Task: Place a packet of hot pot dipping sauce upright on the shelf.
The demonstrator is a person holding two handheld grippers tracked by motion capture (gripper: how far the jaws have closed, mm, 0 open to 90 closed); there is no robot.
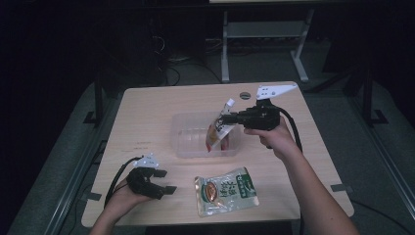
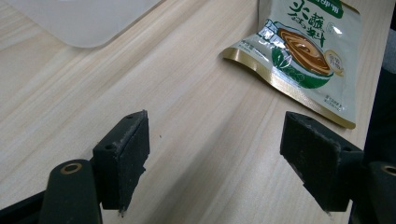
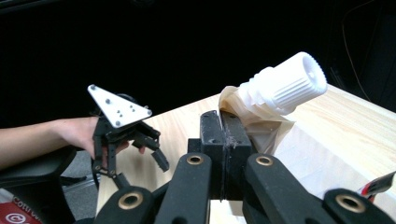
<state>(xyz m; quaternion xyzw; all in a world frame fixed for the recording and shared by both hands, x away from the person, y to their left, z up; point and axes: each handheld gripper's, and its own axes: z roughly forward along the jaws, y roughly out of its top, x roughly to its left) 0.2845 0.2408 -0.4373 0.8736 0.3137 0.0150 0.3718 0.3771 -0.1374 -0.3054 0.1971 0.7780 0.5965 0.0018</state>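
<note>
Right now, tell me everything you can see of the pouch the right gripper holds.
The spouted pouch is soft, cream and orange-red, with a ribbed white screw cap. The right gripper is shut on its top edge beside the spout. It hangs tilted, its lower end inside the clear plastic container.

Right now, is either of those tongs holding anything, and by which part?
The right tongs pinch a spouted pouch at its top edge beside the white cap, above the clear tub. The left tongs hold nothing.

We can read large green Chinese characters "火锅蘸料" on the flat sauce packet [image 2: 306,51] near the tabletop's front edge. Its smaller print is too small to read.
</note>
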